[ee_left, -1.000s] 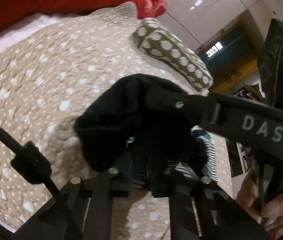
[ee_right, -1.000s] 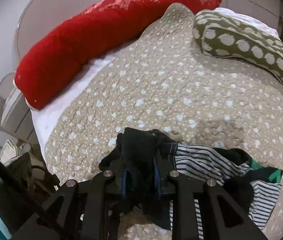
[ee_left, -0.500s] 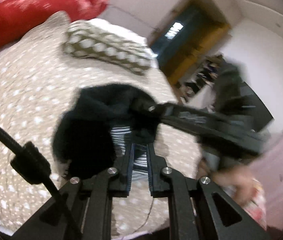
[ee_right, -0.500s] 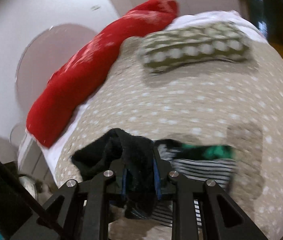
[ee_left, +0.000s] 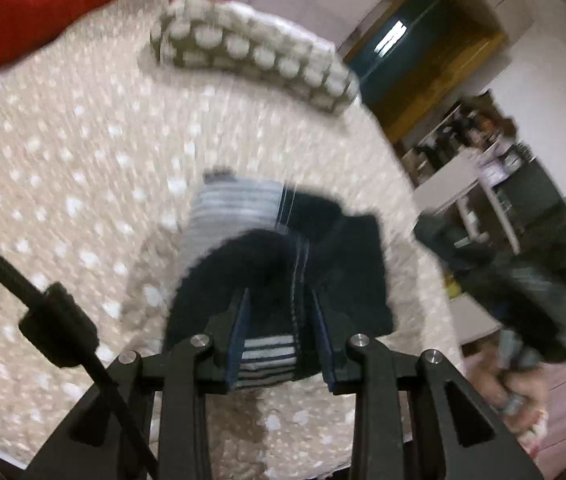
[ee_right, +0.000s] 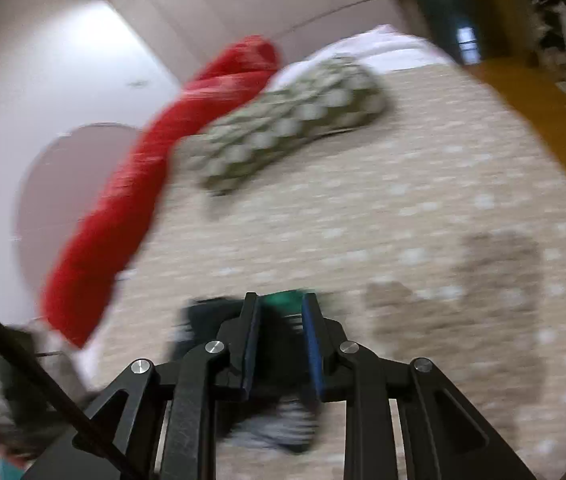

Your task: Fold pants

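Note:
The pants (ee_left: 283, 248) are dark fleece with a grey-and-white striped lining and a green patch. They lie bunched on the beige dotted quilt (ee_left: 63, 184). My left gripper (ee_left: 281, 308) has its jaws around a fold of the pants, dark fabric and striped lining between the blue pads. My right gripper (ee_right: 281, 320) holds another part of the pants (ee_right: 283, 364), with the green patch showing between its pads. The right gripper also shows blurred at the right of the left wrist view (ee_left: 523, 300). Both views are motion-blurred.
A red bolster (ee_right: 143, 200) lies along the head of the bed, with an olive polka-dot pillow (ee_right: 291, 124) beside it. Both also show in the left wrist view, bolster (ee_left: 83, 0) and pillow (ee_left: 255, 48). The bed's right edge borders a room with furniture (ee_left: 483, 168).
Both grippers have swung fast with the pants. The left jaws have spread wider around the fabric. The striped lining now lies spread flatter on the quilt, and the right gripper has moved away rightward.

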Motion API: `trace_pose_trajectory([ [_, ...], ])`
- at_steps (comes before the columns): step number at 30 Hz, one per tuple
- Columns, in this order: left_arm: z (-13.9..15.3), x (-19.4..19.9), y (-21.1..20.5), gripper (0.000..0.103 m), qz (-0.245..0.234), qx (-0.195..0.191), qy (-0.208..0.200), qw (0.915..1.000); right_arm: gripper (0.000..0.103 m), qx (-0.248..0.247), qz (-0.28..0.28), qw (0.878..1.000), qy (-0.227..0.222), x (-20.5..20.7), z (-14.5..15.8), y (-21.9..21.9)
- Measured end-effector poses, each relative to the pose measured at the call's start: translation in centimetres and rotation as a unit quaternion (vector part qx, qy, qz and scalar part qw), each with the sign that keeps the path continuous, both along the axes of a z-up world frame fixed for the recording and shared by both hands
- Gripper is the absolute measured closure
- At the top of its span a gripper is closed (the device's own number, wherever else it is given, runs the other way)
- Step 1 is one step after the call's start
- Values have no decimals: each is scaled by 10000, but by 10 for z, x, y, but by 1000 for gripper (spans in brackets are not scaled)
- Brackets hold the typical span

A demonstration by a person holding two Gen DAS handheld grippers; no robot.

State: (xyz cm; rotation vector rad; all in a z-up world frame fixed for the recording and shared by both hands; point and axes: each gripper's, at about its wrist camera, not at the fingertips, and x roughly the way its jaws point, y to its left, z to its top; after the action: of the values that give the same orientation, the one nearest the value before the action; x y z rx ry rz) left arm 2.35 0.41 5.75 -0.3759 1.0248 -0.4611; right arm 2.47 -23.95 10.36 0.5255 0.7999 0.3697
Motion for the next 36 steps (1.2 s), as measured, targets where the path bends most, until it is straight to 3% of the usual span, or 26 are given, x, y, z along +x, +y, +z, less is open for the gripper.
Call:
trace_pose_trajectory([
  [2, -16, 2, -13, 74, -78, 215, 173, 9996, 80, 281, 302, 9991, 43, 0, -8, 13],
  [4, -24, -1, -19, 74, -144, 384, 188, 9990, 80, 255, 322, 9989, 239, 3, -22, 23],
  [6, -23, -3, -20, 74, -217, 451, 127, 9987, 80, -182, 79, 9979, 621, 7, -43, 26],
  [9, -10, -8, -10, 72, -344, 275, 20, 9990, 79, -815, -170, 9938, 740, 6, -59, 25],
  [11, -1, -10, 2, 70, -282, 256, -88, 9992, 72, -932, -273, 9930, 677, 0, -57, 22],
  [13, 6, -12, 16, 66, -114, 313, -202, 9992, 46, -1037, -391, 9917, 652, -3, -54, 16],
  [19, 13, -19, 46, 59, 386, 471, -399, 9973, 44, -1302, -575, 9892, 354, -20, -48, 10],
  [26, 10, -20, 52, 57, 612, 793, -437, 9940, 35, -2263, -812, 9703, 276, -30, -46, 21],
  [30, 11, -22, 50, 56, 650, 880, -449, 9930, 33, -2881, -902, 9531, 200, -33, -41, 29],
  [36, 13, -24, 43, 52, 608, 978, -524, 9920, 30, -3311, -1030, 9379, 116, -41, -37, 28],
])
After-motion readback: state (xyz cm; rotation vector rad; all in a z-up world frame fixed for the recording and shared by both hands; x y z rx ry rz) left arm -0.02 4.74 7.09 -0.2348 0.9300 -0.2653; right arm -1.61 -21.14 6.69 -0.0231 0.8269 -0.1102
